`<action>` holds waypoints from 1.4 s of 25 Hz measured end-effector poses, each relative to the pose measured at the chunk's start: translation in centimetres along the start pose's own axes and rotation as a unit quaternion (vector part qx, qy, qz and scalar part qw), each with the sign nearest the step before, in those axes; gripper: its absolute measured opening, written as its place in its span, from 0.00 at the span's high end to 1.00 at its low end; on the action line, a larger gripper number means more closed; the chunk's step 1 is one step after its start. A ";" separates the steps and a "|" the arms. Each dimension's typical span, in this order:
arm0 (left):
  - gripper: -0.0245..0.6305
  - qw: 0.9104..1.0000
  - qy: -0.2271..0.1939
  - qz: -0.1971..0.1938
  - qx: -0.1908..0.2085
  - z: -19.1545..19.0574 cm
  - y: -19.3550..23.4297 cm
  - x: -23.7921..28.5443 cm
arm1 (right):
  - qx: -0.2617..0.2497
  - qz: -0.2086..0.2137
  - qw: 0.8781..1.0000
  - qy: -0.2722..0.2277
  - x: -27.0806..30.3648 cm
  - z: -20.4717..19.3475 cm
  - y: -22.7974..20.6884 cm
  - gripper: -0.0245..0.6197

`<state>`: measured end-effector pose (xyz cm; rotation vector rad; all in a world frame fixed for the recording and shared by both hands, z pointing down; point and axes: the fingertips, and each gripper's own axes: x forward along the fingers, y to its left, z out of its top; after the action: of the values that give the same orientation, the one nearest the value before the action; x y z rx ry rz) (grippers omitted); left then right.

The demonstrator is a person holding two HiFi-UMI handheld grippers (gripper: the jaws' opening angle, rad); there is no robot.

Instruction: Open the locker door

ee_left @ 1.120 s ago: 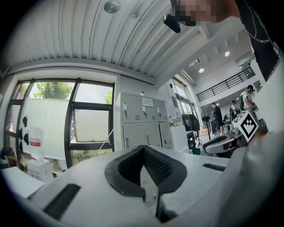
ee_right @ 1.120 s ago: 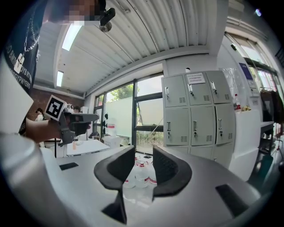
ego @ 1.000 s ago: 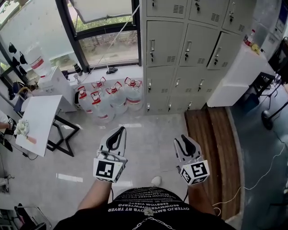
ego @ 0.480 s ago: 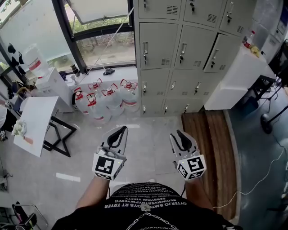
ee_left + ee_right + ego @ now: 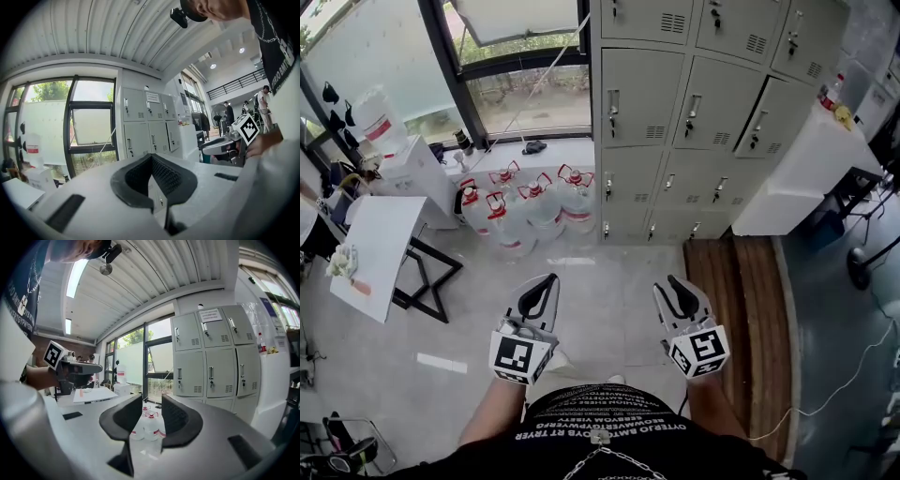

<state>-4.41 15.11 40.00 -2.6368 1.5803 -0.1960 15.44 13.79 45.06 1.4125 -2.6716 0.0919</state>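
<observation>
The grey lockers (image 5: 703,112) stand against the far wall with every visible door closed and a small handle on each; they also show as lockers (image 5: 140,122) and lockers (image 5: 211,362) in the gripper views. Both grippers are held low in front of the person, well short of them and over the floor. My left gripper (image 5: 546,281) has its dark pads meeting at the tips, with nothing between them. My right gripper (image 5: 675,284) stands open, a clear gap between its pads (image 5: 180,420), holding nothing.
Several large water bottles (image 5: 530,211) cluster on the floor below the window (image 5: 516,94), left of the lockers. A white table (image 5: 380,253) stands at the left, a white counter (image 5: 797,169) at the right. A wooden floor strip (image 5: 741,309) and a cable (image 5: 844,375) run along the right.
The head view has shifted a little against the room. Both grippers stay low in front of the body, the left slightly lower; their jaws are unchanged.
</observation>
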 end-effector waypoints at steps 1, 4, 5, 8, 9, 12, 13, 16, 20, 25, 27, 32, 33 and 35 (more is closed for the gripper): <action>0.97 1.000 0.002 0.003 -0.003 -0.2 0.5 0.0 | -0.001 0.002 1.000 -0.001 0.5 0.1 0.1 0.80; 0.97 1.000 0.005 0.003 -0.006 -0.9 2.1 0.5 | 0.000 0.001 1.000 -0.001 2.3 0.2 0.4 0.80; 0.97 1.000 0.005 -0.001 -0.005 -1.1 2.5 1.0 | 0.001 0.000 1.000 -0.001 2.8 0.2 0.4 0.80; 0.97 1.000 0.003 -0.021 -0.001 -1.1 3.6 2.9 | 0.006 -0.007 1.000 -0.003 4.6 0.4 0.4 0.80; 0.97 1.000 0.001 -0.028 0.002 -1.0 4.1 3.7 | 0.009 -0.011 1.000 -0.005 5.1 0.6 0.3 0.80; 0.97 0.999 -0.008 -0.045 0.011 -0.3 5.7 6.3 | 0.017 -0.026 0.999 -0.009 6.9 1.1 -0.4 0.80; 0.97 0.999 -0.013 -0.051 0.014 0.0 6.3 7.3 | 0.019 -0.033 0.999 -0.008 7.6 1.3 -0.8 0.80; 0.97 0.997 -0.026 -0.063 0.022 0.9 8.1 9.7 | 0.022 -0.046 0.999 -0.007 9.9 1.7 -2.0 0.80; 0.97 0.996 -0.017 -0.087 0.010 0.3 9.3 12.4 | 0.026 -0.062 0.998 0.002 11.8 2.1 -3.0 0.80; 0.97 0.994 -0.011 -0.104 0.015 0.0 12.0 14.8 | 0.029 -0.073 0.997 0.013 15.5 2.6 -3.7 0.80; 0.97 0.994 -0.010 -0.105 0.010 -0.4 13.4 15.4 | 0.028 -0.076 0.997 0.020 16.7 2.5 -3.8 0.81; 0.97 0.994 -0.017 -0.108 0.005 -0.3 16.8 16.5 | 0.025 -0.088 0.996 0.018 19.8 3.4 -3.9 0.81; 0.97 0.994 -0.019 -0.110 0.005 -0.3 17.5 16.7 | 0.023 -0.088 0.996 0.019 20.5 3.6 -3.7 0.81; 0.97 0.993 -0.017 -0.115 0.000 -0.5 19.0 17.1 | 0.019 -0.086 0.996 0.022 22.0 3.8 -3.2 0.81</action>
<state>-13.06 -8.94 39.58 -2.8027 1.2630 -0.1594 5.52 -6.46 44.24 1.6251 -2.5146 0.1578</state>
